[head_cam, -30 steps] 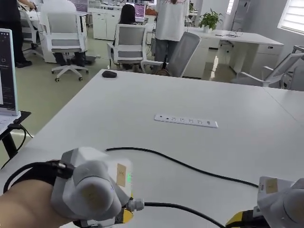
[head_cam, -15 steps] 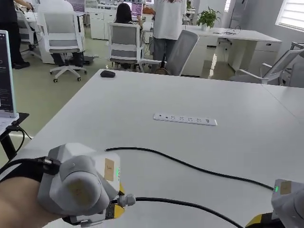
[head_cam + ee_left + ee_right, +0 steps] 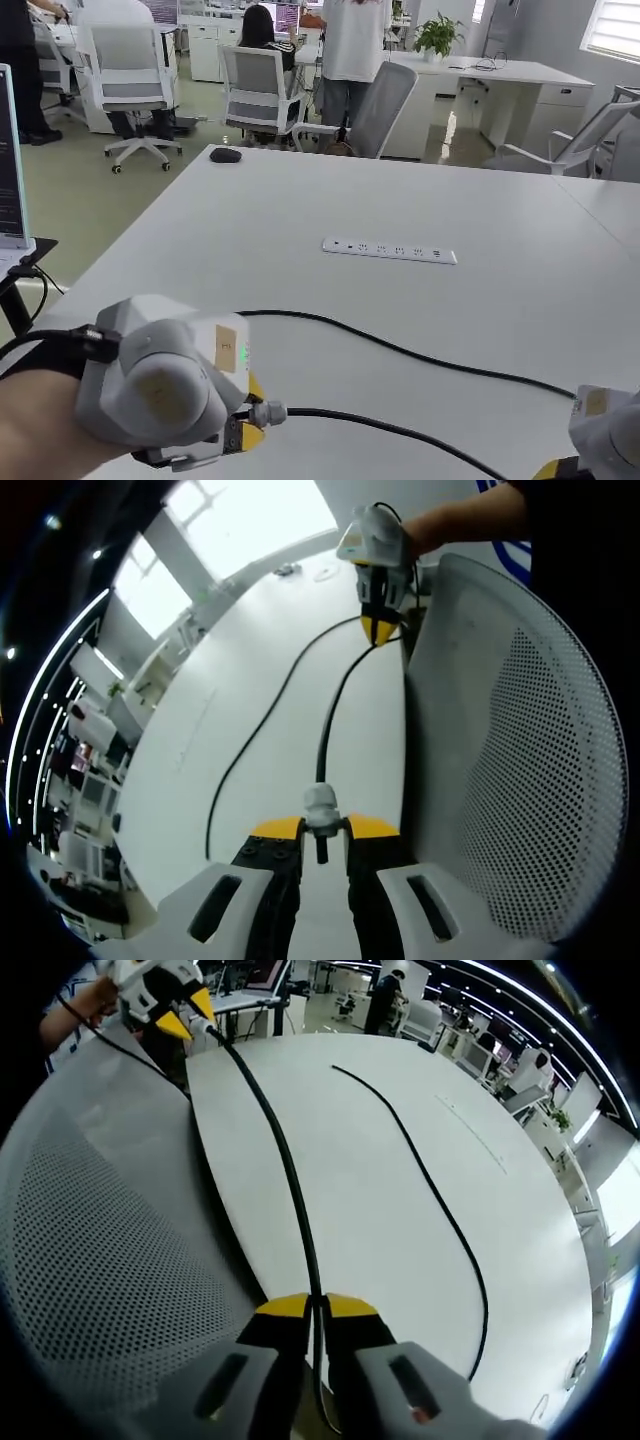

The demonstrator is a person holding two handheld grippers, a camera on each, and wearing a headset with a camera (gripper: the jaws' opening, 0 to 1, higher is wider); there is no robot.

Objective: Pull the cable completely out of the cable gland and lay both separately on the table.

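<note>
A long black cable (image 3: pixel 400 352) loops over the white table (image 3: pixel 300 215). One end runs through a small grey-white cable gland (image 3: pixel 268 412) (image 3: pixel 322 807), and my left gripper (image 3: pixel 245 425) (image 3: pixel 322 830) is shut on that gland at the table's near left edge. In the right gripper view the cable (image 3: pixel 285 1170) runs straight from my right gripper (image 3: pixel 318 1308), which is shut on it, up to the left gripper (image 3: pixel 170 1005). In the head view my right gripper's body (image 3: pixel 605 435) sits at the bottom right corner. The left gripper view shows the right gripper (image 3: pixel 378 628) pinching the cable (image 3: pixel 335 700) further along.
A white power strip (image 3: pixel 390 251) lies mid-table and a black mouse (image 3: pixel 225 155) rests at the far left edge. A grey mesh chair back (image 3: pixel 520 740) (image 3: pixel 110 1210) is close under both grippers. Office chairs, desks and people stand beyond the table.
The left gripper with the gland has shifted slightly left, and the right gripper has slid lower toward the bottom right corner, so more cable spans between them.
</note>
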